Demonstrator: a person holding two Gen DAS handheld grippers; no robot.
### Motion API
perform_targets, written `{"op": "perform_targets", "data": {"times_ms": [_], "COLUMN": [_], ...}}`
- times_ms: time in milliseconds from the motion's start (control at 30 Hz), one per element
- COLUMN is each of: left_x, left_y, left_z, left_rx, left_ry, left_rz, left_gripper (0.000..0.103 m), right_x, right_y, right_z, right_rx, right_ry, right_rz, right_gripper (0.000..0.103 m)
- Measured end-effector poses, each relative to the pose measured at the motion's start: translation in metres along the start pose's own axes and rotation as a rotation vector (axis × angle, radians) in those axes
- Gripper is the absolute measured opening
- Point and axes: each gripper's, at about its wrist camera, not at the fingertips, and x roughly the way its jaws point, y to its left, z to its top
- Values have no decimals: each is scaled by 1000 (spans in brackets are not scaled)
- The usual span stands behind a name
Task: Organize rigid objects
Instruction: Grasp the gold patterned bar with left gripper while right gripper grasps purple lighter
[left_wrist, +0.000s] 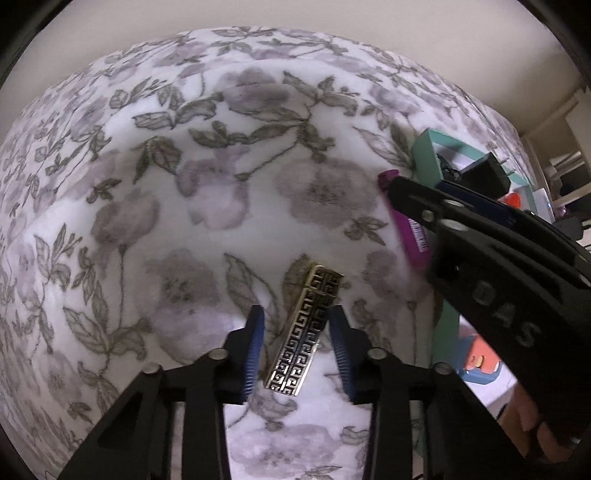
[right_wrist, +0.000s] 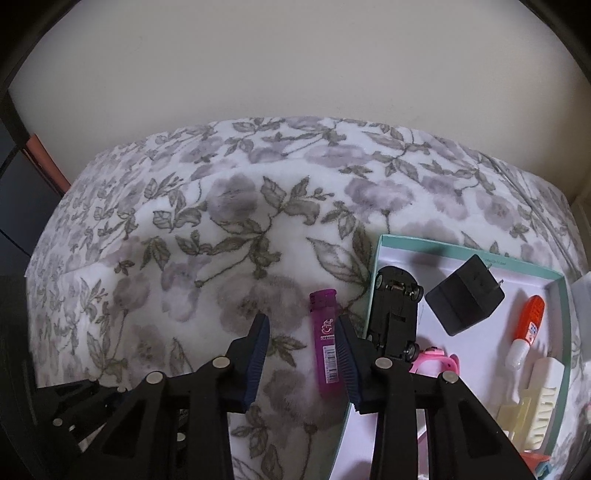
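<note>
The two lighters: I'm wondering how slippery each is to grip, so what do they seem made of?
Patterned lighter: probably metal, shiny gold-and-black relief that catches glints. Purple lighter: likely translucent plastic, smooth, with a printed label.

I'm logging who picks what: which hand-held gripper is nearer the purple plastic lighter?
Right. The right hand-held gripper straddles the purple plastic lighter on the floral blanket; the left hand-held gripper sits off to one side, around the gold patterned rectangular case.

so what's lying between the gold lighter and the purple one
Nothing but bare floral blanket. The left wrist view shows the gold lighter and the purple lighter apart, with only fabric in the stretch between them.
</note>
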Motion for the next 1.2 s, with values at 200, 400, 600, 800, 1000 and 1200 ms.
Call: {"op": "perform_targets", "data": {"times_ms": [200,400,600,800,1000,1200], "left_x": [4,0,-4,-1,-4,-6], "left_y": [-9,11,26,45,59,62], "left_z": [9,21,32,40,35,31], "left_rx": [8,-55,-97,-142,-165,-176], "left_ry": [-2,-12,-46,-49,-51,-51], "left_rz": [-25,-77,-18,-40,-63,-75], "left_gripper": [25,23,21,21,21,21], "right_x": [12,22,31,40,49,44], "right_y": [6,6,6,8,7,10], "right_z": [5,10,14,20,17,7], "right_rx": [-35,-43,-30,-31,-23,-16], "right_ry": [19,45,73,94,135,153], "right_rz": [-52,-89,-99,-132,-130,-117], "right_gripper": [39,39,37,37,34,24]}}
